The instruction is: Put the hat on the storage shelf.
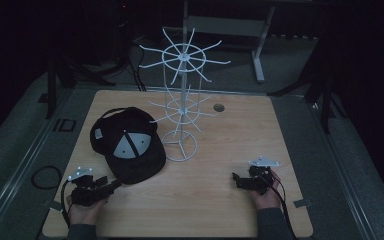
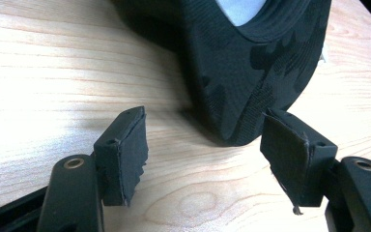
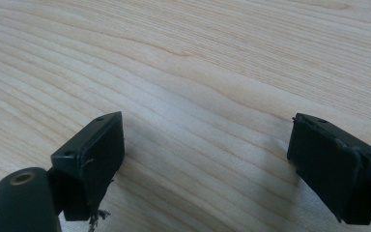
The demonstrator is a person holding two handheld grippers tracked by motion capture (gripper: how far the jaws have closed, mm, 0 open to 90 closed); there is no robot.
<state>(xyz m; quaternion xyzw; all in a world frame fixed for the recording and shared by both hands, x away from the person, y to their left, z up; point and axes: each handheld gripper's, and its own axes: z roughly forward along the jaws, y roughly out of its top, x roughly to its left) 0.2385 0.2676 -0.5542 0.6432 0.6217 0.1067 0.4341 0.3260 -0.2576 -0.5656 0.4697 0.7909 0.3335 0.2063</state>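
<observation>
A wooden table (image 1: 220,150) carries a black cap (image 1: 130,145) and a white wire rack (image 1: 182,107). Taking the table as a clock face in the high view, the cap lies at about 9 o'clock, left of centre, with a pale panel on its crown and its brim pointing toward 7 o'clock. The rack stands upright just right of the cap, near 12 o'clock of centre, its round base resting on the table and two tiers of spokes radiating from the post.

The left tool (image 1: 111,186) sits at 7 o'clock, held in a hand (image 1: 82,212), and points at the cap's brim. In the left gripper view the left tool (image 2: 205,145) has its jaws well apart; the brim's edge (image 2: 251,77) lies just ahead of the gap and is not gripped, though the right pad appears very near it.

The right tool (image 1: 236,179) is at 5 o'clock, well apart from the cap and rack, held in the other hand (image 1: 266,192). In the right gripper view the right tool (image 3: 205,145) has its jaws spread wide over bare wood, holding nothing.
</observation>
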